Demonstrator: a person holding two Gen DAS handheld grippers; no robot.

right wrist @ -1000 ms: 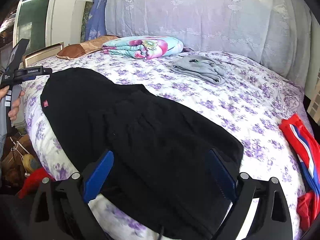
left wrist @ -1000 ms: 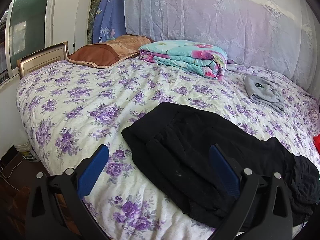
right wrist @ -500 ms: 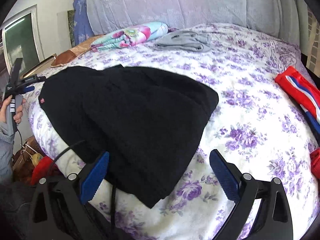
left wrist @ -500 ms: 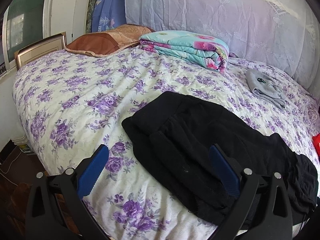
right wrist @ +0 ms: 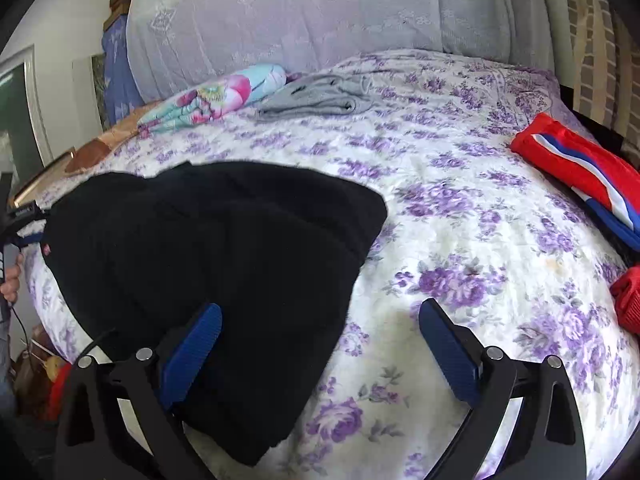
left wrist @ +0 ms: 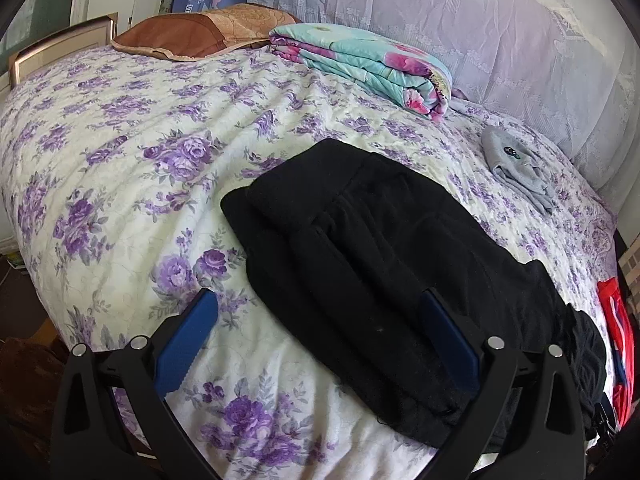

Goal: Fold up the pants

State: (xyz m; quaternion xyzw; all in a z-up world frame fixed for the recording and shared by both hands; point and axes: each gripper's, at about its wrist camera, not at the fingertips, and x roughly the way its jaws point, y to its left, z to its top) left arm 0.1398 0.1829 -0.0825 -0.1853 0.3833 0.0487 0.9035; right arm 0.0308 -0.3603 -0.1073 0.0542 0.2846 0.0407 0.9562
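Black pants (left wrist: 380, 256) lie folded in a long stack on the purple-flowered bedspread (left wrist: 132, 184), near its front edge. My left gripper (left wrist: 320, 300) is open and empty, hovering over the pants' left end and the sheet beside it. In the right wrist view the pants (right wrist: 224, 256) fill the left half. My right gripper (right wrist: 320, 312) is open and empty above the pants' right edge, its left pad (right wrist: 192, 348) over the cloth and its right pad (right wrist: 448, 348) over bare sheet. The left gripper (right wrist: 20, 220) shows small at the far left.
A folded floral quilt (left wrist: 360, 68), a brown pillow (left wrist: 192, 34) and a grey garment (left wrist: 516, 168) lie toward the headboard. Red-white-blue clothing (right wrist: 580, 176) lies at the bed's right edge. A lilac lace cover (right wrist: 320, 16) drapes the headboard.
My left gripper moved forward and closer to the pants. My right gripper swung right, off the middle of the pants toward their right edge. Both stayed open.
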